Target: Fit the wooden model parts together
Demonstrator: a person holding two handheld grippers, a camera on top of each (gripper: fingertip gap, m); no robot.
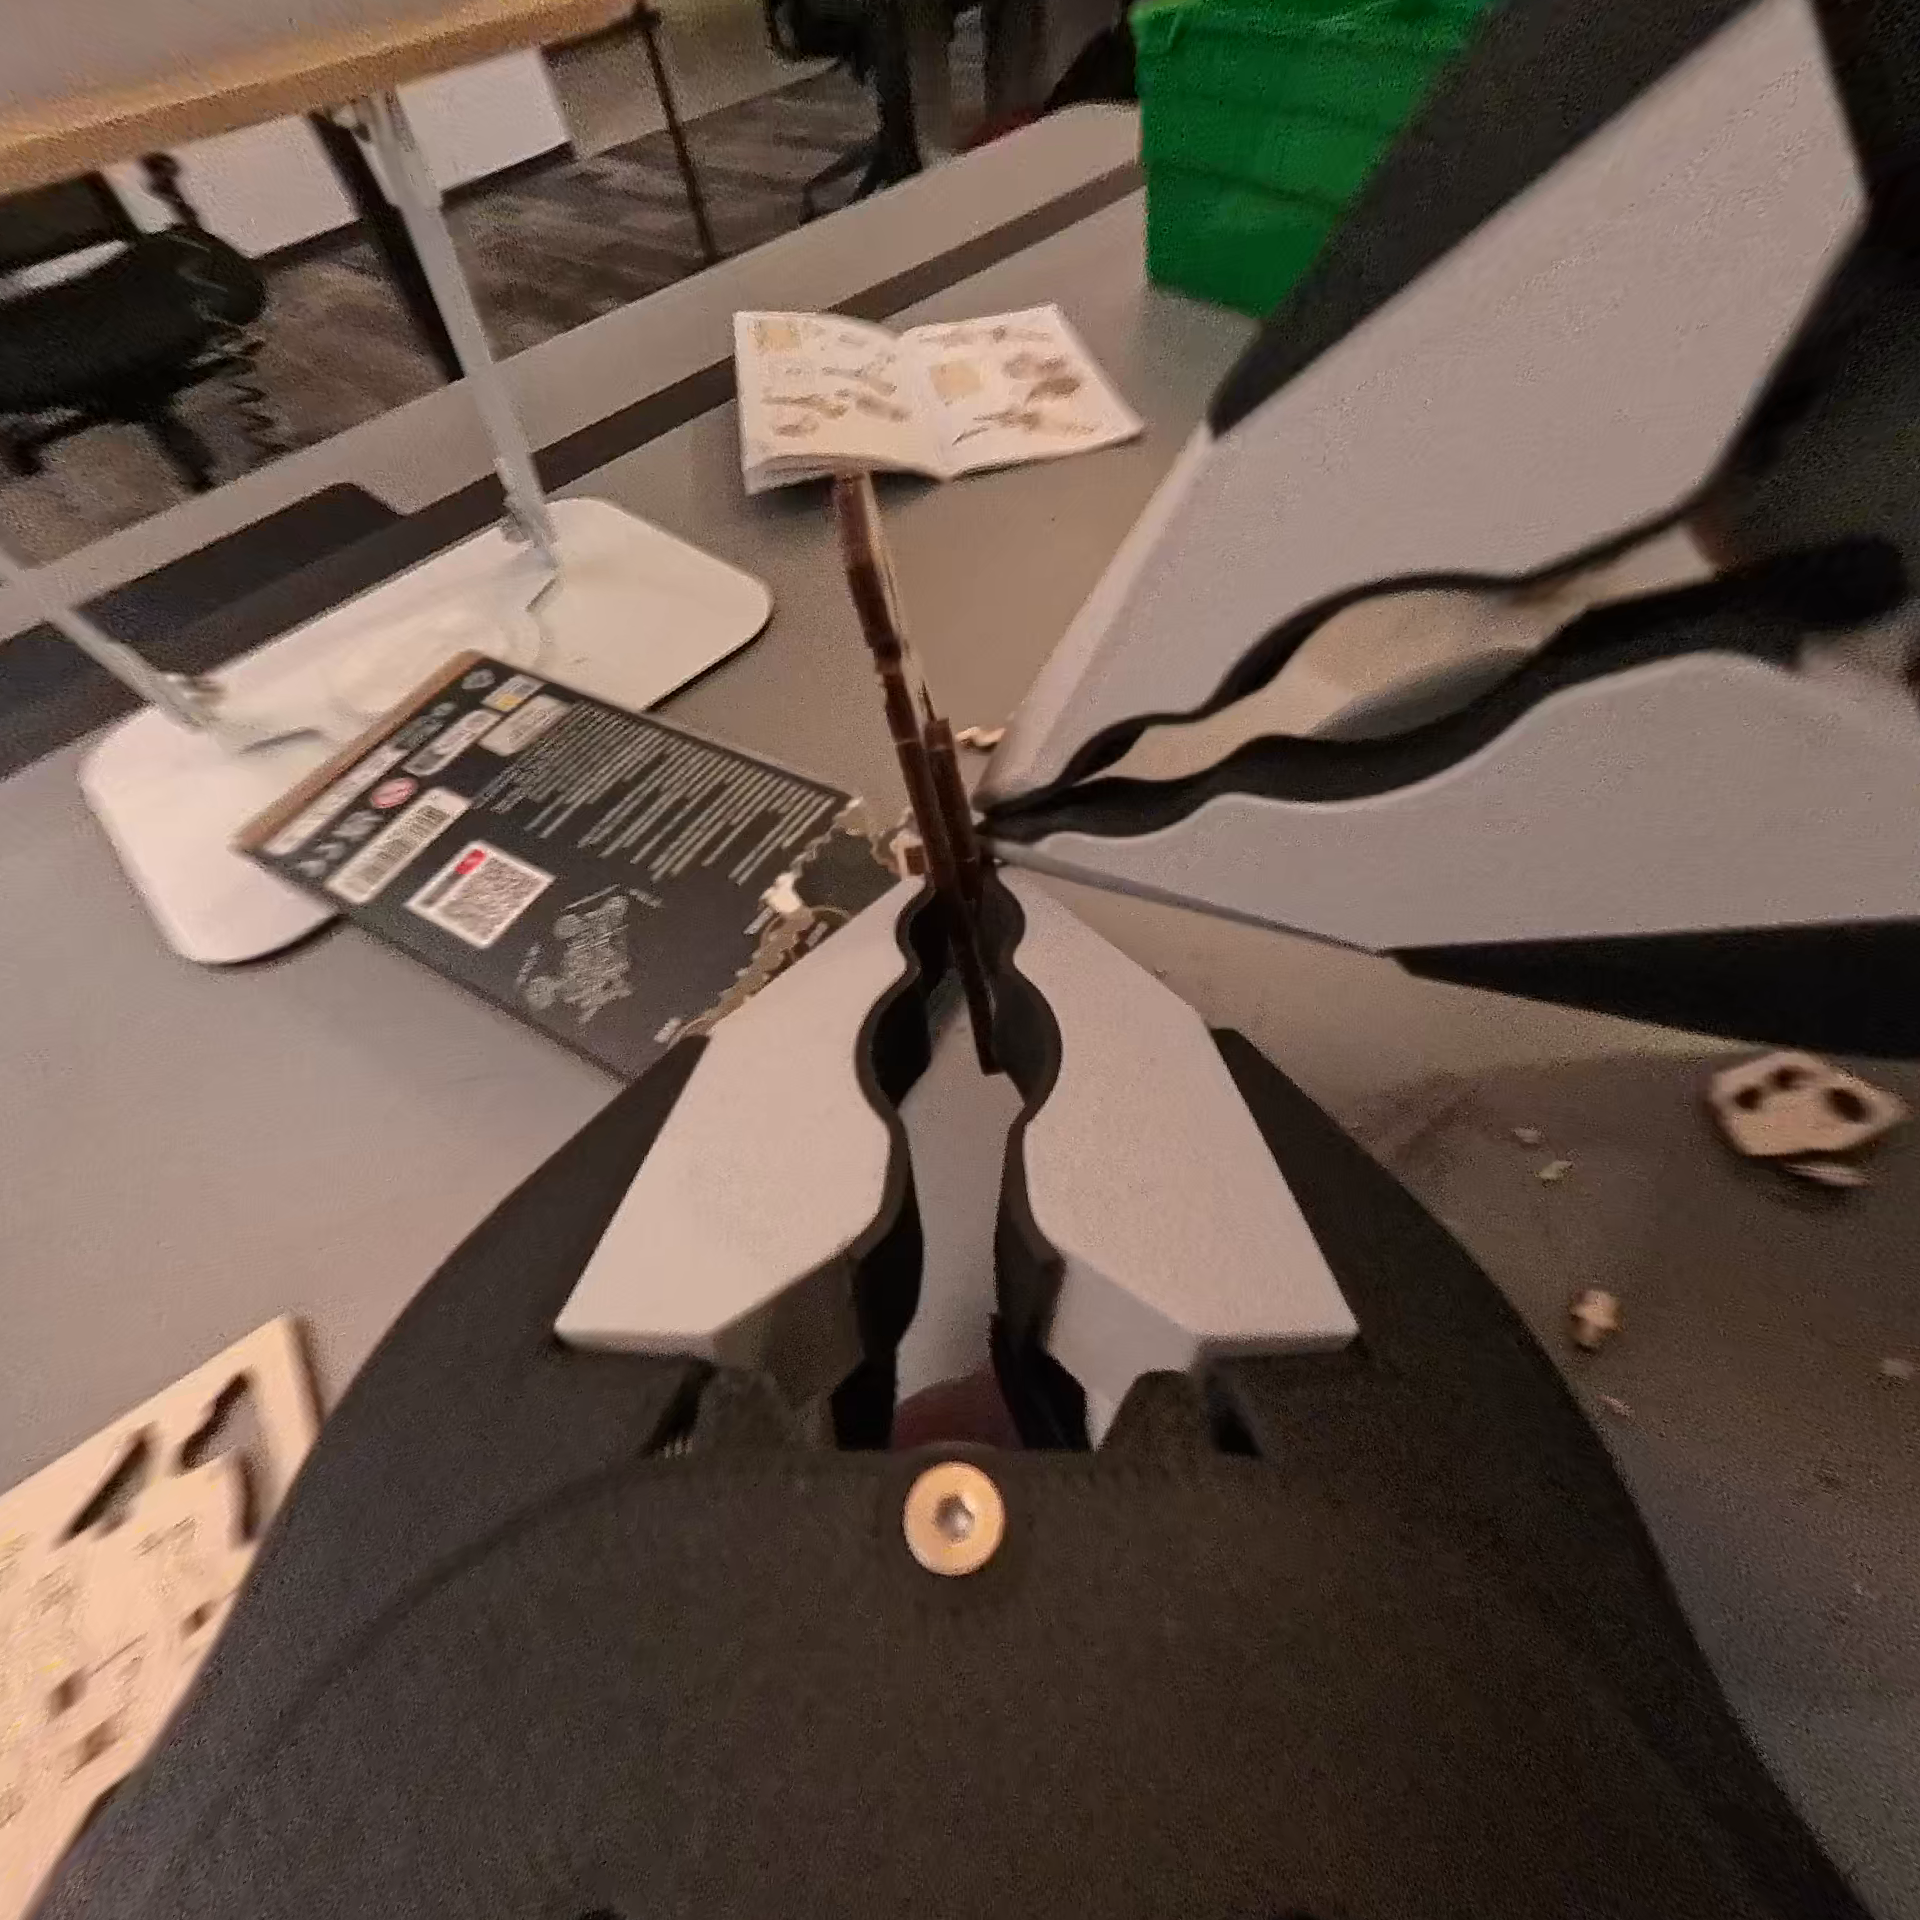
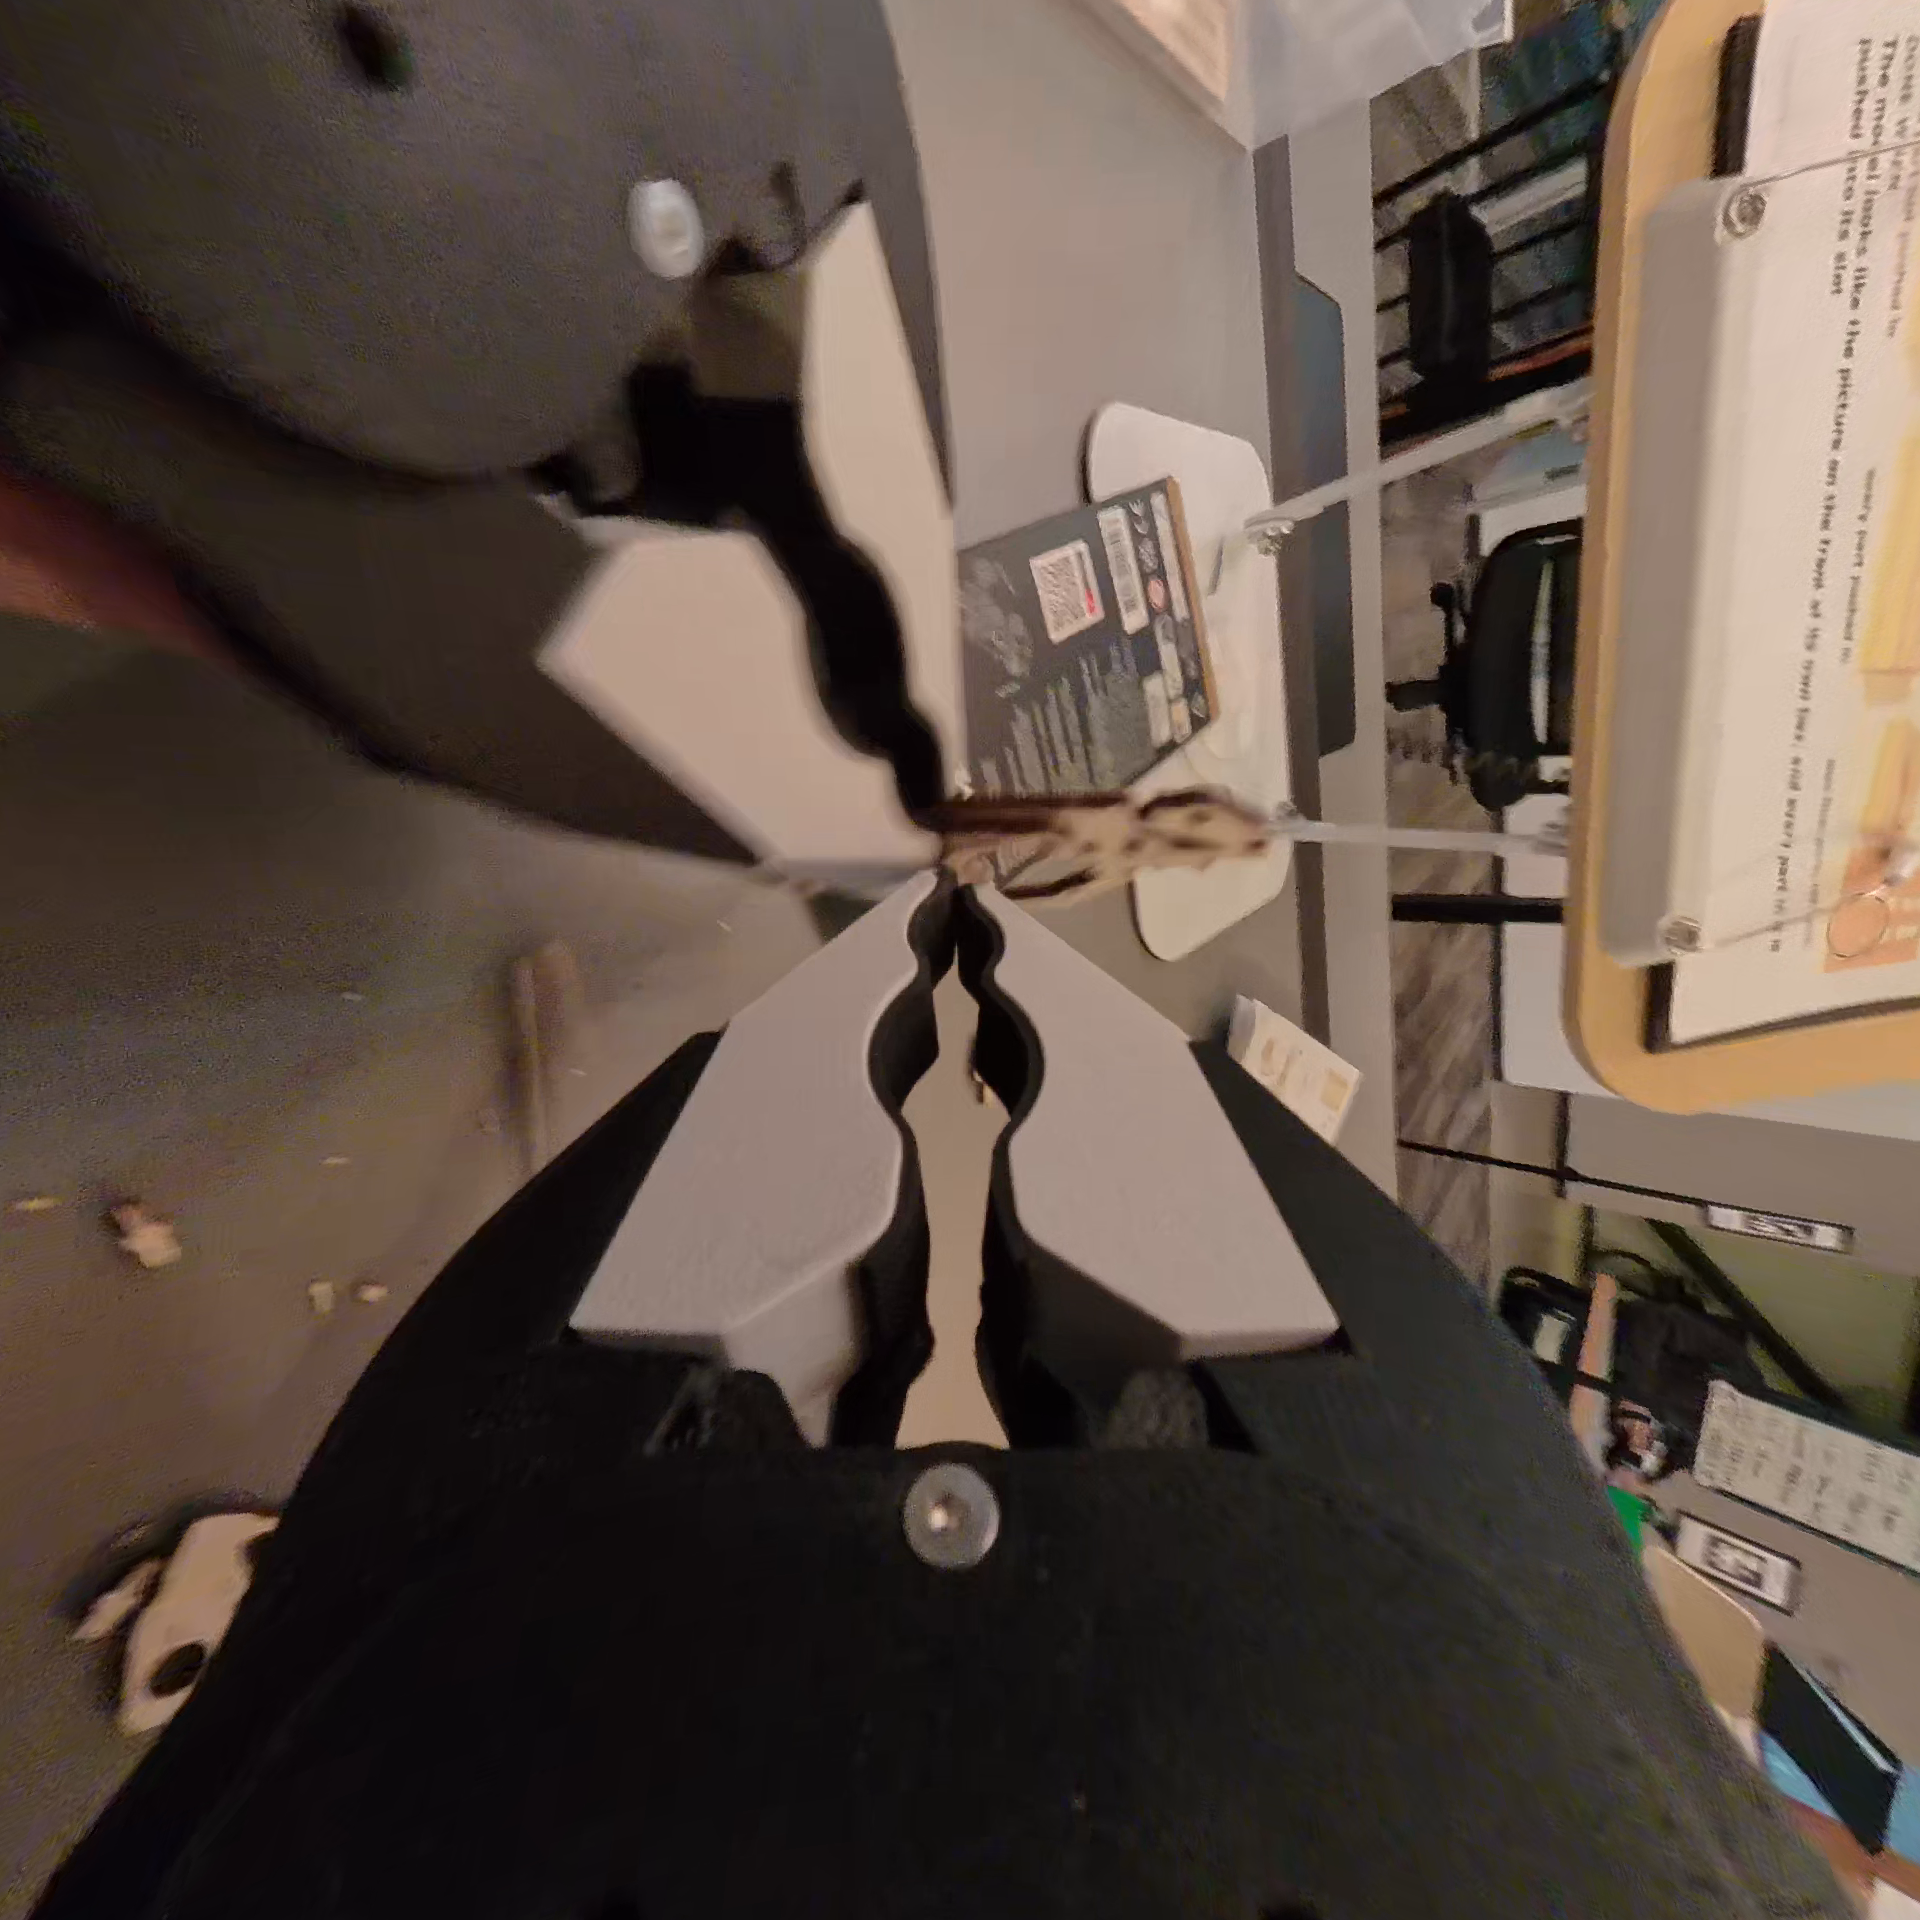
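Both tools, left (image 1: 961, 904) and right (image 2: 951, 894), pinch the wooden part (image 1: 883, 644) tip-to-tip.

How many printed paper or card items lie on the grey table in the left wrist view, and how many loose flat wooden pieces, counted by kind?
Open white instruction booklet: 1
Black printed cardboard package: 1
Pale wooden sheet with cut-out holes: 1
Loose flat wooden piece with two holes: 1
Total: 4, small wood crumbs not counted.

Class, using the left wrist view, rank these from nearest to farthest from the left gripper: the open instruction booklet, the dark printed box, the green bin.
1. Dark printed box, flat, just left of the left gripper.
2. Open instruction booklet, farther ahead on the table.
3. Green bin, far upper right.
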